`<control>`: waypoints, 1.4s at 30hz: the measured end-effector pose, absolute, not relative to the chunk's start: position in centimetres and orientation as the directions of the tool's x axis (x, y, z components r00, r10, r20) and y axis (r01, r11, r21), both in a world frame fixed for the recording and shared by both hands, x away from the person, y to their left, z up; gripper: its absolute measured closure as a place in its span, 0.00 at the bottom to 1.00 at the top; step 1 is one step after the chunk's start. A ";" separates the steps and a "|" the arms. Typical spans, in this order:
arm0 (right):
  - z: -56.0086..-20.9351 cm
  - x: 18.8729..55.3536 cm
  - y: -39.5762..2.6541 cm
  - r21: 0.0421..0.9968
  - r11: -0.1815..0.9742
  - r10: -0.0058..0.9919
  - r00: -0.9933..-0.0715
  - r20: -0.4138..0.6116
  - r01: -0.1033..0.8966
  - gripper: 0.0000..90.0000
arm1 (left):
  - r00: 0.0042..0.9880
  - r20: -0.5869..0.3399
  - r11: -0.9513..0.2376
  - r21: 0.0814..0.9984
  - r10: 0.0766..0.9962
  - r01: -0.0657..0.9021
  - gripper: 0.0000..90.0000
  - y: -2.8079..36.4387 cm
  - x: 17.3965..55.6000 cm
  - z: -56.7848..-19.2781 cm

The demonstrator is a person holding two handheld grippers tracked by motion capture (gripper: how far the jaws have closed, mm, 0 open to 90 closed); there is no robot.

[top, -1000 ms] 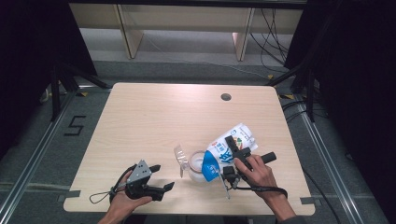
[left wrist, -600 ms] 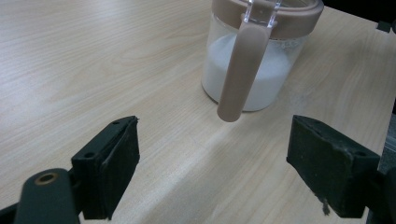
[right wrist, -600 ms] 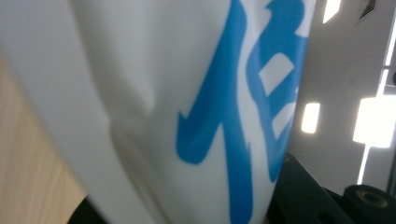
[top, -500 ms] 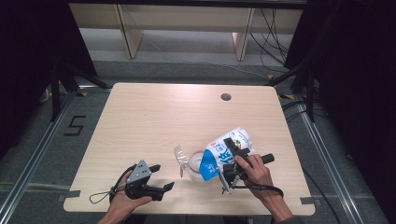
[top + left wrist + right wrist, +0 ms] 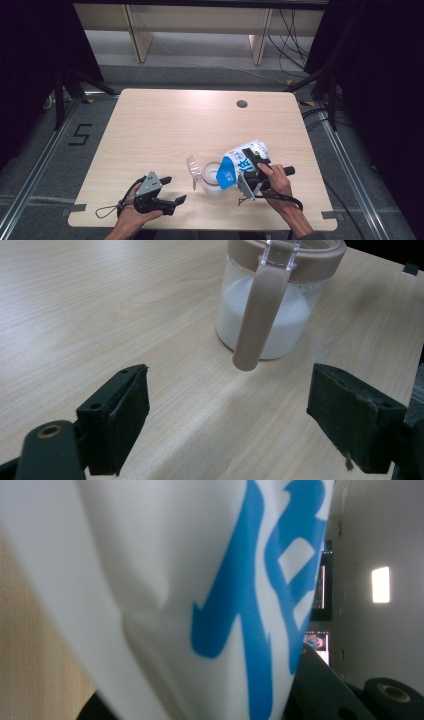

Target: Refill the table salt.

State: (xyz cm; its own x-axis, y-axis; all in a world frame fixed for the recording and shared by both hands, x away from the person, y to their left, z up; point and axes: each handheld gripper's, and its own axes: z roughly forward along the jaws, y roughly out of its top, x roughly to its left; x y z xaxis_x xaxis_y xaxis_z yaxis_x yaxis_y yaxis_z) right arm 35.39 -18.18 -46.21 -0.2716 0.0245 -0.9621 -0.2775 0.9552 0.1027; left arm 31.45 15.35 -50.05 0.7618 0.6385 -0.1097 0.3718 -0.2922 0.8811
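Observation:
A clear glass jar (image 5: 211, 179) with a brown rim and handle (image 5: 257, 310) stands near the table's front edge, holding white powder (image 5: 270, 322); its clear lid (image 5: 193, 169) is flipped open to the left. My right gripper (image 5: 251, 172) is shut on a white and blue bag (image 5: 242, 161), tilted with its blue end over the jar's mouth. The bag (image 5: 200, 595) is pressed close in the right gripper view. My left gripper (image 5: 170, 190) rests open on the table to the jar's left, its pads (image 5: 122, 415) apart and the jar ahead between them.
The wooden table (image 5: 165, 125) has a round cable hole (image 5: 242, 104) at the back right. Wooden shelf legs and cables stand on the floor beyond the far edge. Metal rails run along both sides of the table.
The right gripper has tipped the bag further and shifted it slightly left, bringing its blue end over the jar. The left gripper has stayed put.

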 end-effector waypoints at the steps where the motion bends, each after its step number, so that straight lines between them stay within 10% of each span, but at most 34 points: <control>1: -46.2 35.5 -18.4 0.120 0.955 0.038 -0.288 -0.957 -0.271 0.91 | 0.757 -0.111 -0.292 0.879 0.644 0.377 0.18 15.3 31.4 -50.0; 42: -46.5 38.4 -23.8 0.623 0.780 0.514 -0.516 -0.685 -0.050 0.99 | 0.760 -0.116 -0.287 0.881 0.640 0.376 0.18 15.3 31.4 -50.1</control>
